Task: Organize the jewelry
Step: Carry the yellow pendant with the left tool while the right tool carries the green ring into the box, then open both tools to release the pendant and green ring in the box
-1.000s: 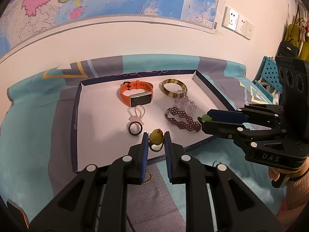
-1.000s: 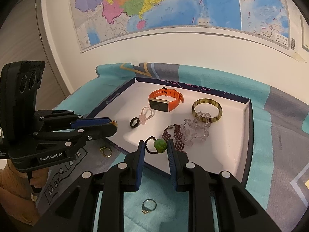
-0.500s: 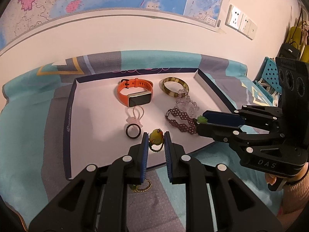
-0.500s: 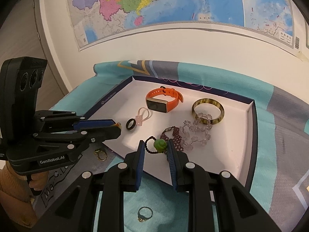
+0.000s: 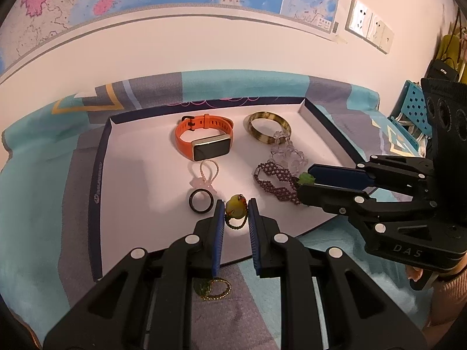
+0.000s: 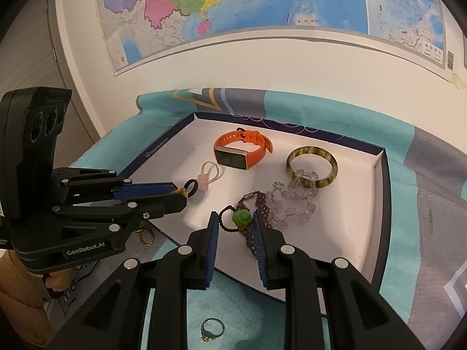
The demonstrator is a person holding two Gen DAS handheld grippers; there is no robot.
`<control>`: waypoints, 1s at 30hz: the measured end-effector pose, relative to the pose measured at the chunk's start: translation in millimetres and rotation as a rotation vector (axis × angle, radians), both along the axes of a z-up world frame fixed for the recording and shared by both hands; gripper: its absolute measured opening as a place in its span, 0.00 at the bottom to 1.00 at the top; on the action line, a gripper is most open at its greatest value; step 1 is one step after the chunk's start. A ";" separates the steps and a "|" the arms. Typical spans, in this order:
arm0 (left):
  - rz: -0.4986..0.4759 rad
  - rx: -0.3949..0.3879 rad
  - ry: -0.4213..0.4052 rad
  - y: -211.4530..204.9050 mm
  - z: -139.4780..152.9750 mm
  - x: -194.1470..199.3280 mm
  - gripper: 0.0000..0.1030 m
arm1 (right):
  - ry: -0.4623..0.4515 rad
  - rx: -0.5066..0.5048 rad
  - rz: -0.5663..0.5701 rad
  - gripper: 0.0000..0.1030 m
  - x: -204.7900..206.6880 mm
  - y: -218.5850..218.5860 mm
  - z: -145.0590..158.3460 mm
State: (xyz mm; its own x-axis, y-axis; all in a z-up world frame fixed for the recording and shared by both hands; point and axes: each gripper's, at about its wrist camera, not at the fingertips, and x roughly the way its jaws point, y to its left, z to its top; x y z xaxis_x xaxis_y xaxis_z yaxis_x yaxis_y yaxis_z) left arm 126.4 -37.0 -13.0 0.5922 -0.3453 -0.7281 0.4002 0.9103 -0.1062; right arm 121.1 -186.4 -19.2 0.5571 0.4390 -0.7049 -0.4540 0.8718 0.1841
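Note:
A white tray (image 5: pixel 140 180) with a dark rim (image 6: pixel 384 192) holds an orange smartwatch (image 5: pixel 204 140), a mottled bangle (image 5: pixel 267 128), a clear bead bracelet (image 5: pixel 287 151), a dark red beaded bracelet (image 5: pixel 277 182), a pink charm loop (image 5: pixel 205 175) and a black ring (image 5: pixel 200 201). My left gripper (image 5: pixel 236 207) is shut on a yellow bead bracelet (image 5: pixel 235 204) above the tray's near part. My right gripper (image 6: pixel 235 221) is shut on a green bead bracelet (image 6: pixel 241 219) over the tray's near edge.
A gold chain piece (image 5: pixel 214 288) lies on the teal and grey cloth (image 5: pixel 43 204) under my left gripper. A small ring (image 6: pixel 212 330) lies on the cloth below my right gripper. A wall with a map (image 6: pixel 262 14) stands behind.
Both grippers have moved forward over the tray with their bracelets still held. The jewelry in the tray has not moved.

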 end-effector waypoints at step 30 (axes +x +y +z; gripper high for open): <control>0.036 0.015 -0.068 13.8 11.3 -17.9 0.42 | 0.003 0.002 -0.063 0.29 4.7 -9.9 -2.8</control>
